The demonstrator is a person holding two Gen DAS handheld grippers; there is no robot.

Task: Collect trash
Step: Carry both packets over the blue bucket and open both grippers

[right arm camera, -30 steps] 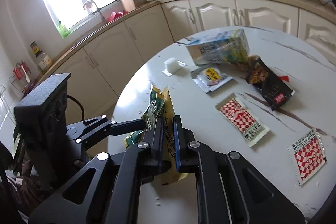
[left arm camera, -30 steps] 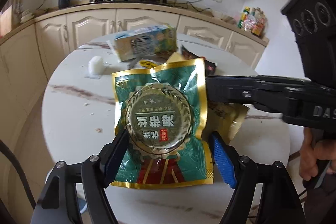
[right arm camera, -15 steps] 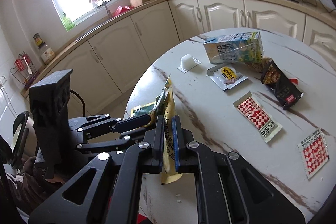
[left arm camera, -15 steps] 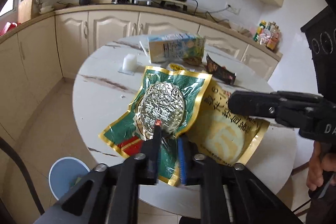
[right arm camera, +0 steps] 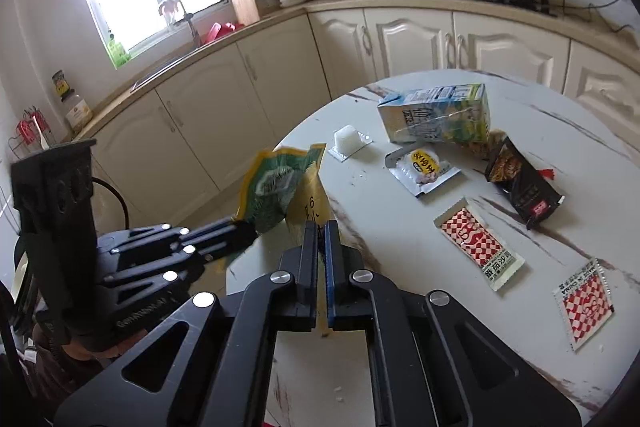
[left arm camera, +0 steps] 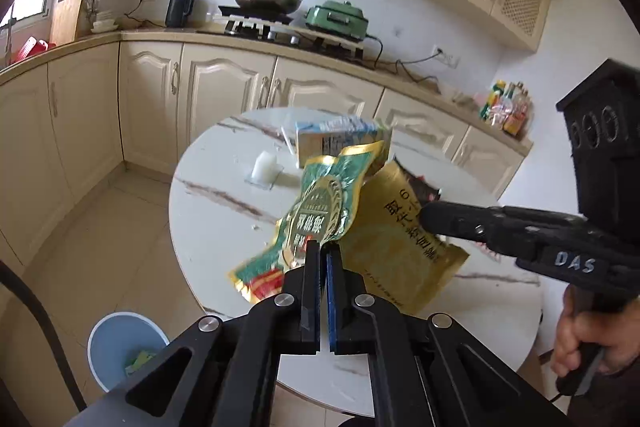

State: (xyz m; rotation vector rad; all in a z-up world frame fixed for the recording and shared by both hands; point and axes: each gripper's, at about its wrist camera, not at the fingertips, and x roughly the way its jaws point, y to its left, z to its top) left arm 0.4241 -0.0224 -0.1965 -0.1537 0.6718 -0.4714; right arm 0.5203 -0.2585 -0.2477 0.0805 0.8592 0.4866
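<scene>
Since a second ago my left gripper [left arm camera: 323,247] has gone from straddling the green wrapper [left arm camera: 320,211] with wide jaws to pinching it flat, and I have lifted it off the yellow wrapper [left arm camera: 394,247] it was lying against. Both wrappers now hang in the air above the near edge of the round table [left arm camera: 216,211], side by side.

My left jaws are fully closed on the lower part of the green wrapper. Its long axis runs up and away from me, leaning right, with the torn gold-edged top pointing toward the milk carton [right arm camera: 436,117] and the red-printed bottom corner sagging down to the left.

My right gripper [right arm camera: 321,227] is clamped just as tight on the yellow wrapper, which stands nearly edge-on between the pads in the right wrist view. From the left wrist view, its long axis slants from upper left down to lower right.

Down on the floor, left of the table, sits a blue bin [left arm camera: 128,347] with some scraps in it. Other packets lie on the tabletop: a black packet [right arm camera: 520,183] and two red checkered sachets [right arm camera: 478,243].
</scene>
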